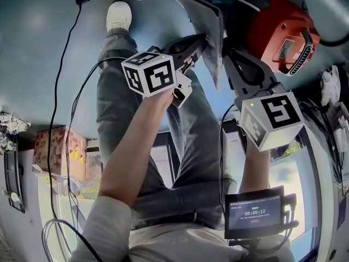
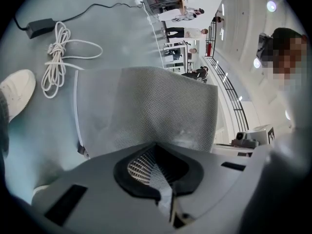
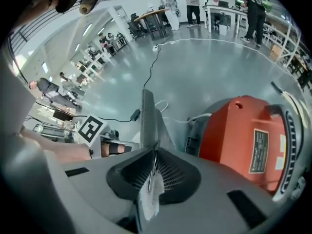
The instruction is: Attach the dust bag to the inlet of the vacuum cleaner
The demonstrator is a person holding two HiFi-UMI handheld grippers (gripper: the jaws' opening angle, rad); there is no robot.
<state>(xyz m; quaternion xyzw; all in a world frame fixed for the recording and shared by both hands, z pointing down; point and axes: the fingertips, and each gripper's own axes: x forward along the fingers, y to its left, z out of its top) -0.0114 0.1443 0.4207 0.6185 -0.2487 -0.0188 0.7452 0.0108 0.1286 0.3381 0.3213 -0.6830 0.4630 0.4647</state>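
Beside the orange vacuum cleaner (image 1: 281, 31), my left claw (image 1: 203, 40) and right claw (image 1: 226, 46) (both clamped) hold a grey mesh dust bag (image 1: 210, 21).

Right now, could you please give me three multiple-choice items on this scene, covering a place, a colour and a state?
1. Where does the vacuum cleaner stand? A on a table; B on the floor; C on a chair.
2. What colour is its body? A blue; B green; C orange-red.
3. How is the dust bag held? A by both grippers; B by one gripper; C by none.
Key: B, it sits on the grey floor; C, its shell is orange-red; A, the left gripper and right gripper each pinch the fabric.
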